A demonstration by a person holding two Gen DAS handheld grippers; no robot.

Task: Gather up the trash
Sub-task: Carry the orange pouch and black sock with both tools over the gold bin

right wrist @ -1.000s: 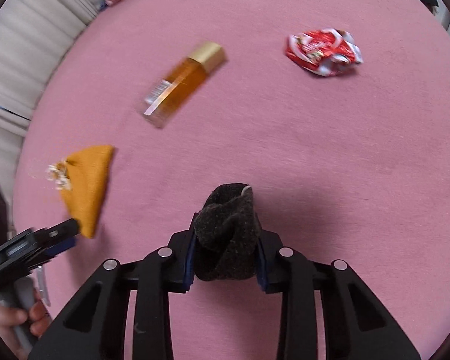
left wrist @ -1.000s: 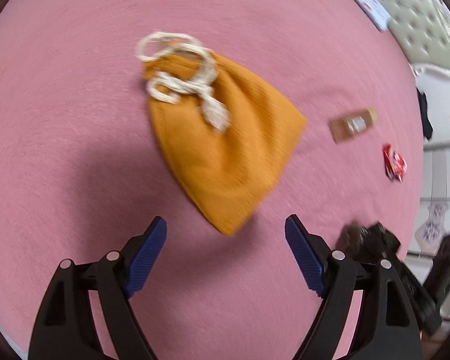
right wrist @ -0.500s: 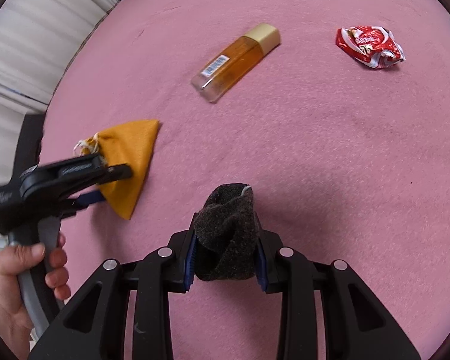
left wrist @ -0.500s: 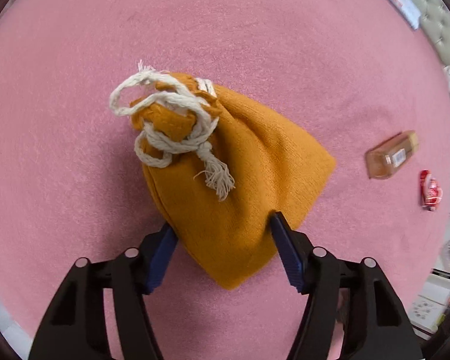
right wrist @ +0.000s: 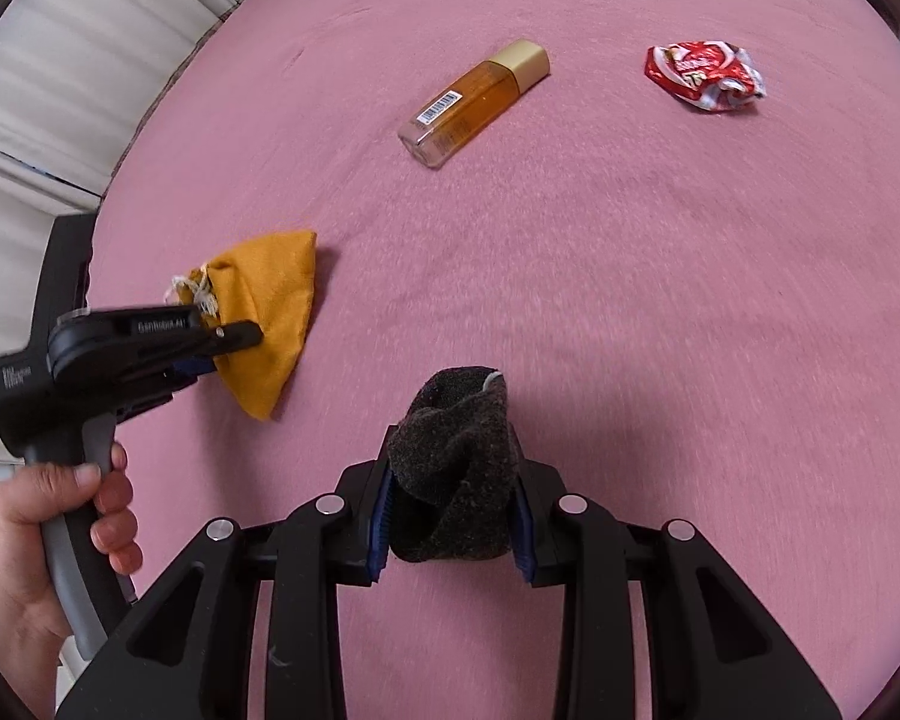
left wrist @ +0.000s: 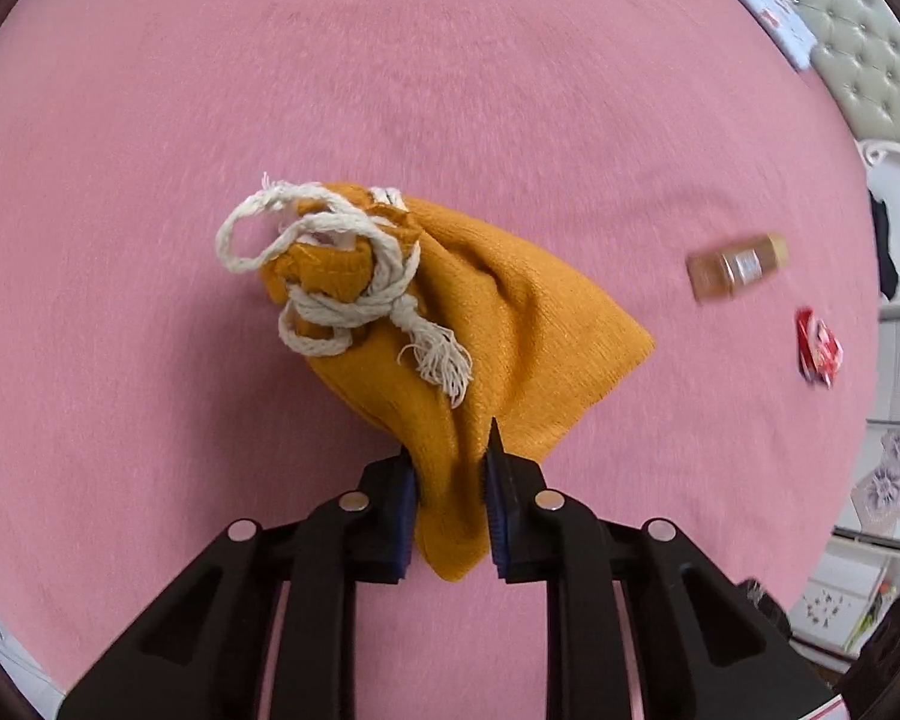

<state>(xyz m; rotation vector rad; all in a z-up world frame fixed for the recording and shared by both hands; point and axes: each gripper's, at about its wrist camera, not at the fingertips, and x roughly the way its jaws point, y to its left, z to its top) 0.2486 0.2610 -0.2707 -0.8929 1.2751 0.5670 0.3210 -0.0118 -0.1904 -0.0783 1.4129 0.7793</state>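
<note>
In the left wrist view the left gripper (left wrist: 450,510) is clenched on the lower corner of the orange drawstring pouch (left wrist: 498,324), its blue pads pinching a fold of the cloth while the rest of the pouch lies on the pink bedspread (left wrist: 450,90). The pouch's mouth is cinched by a white cord (left wrist: 330,276), so it does not look ready to take anything in yet. Far to the right lie an amber bottle (left wrist: 737,267) and a red wrapper (left wrist: 817,348), both apart from the pouch. In the right wrist view the right gripper (right wrist: 453,516) is closed on a dark wadded cloth (right wrist: 450,480), held just above the bedspread. The left gripper (right wrist: 210,342) shows at the left, gripped by a hand (right wrist: 48,516), with the pouch (right wrist: 270,300) in its jaws. The amber bottle (right wrist: 474,102) and the red wrapper (right wrist: 702,75) rest well ahead, untouched. By my judgement the collecting is barely begun: one item is in hand, two lie loose, and the pouch, if it is the container, remains unopened.
</note>
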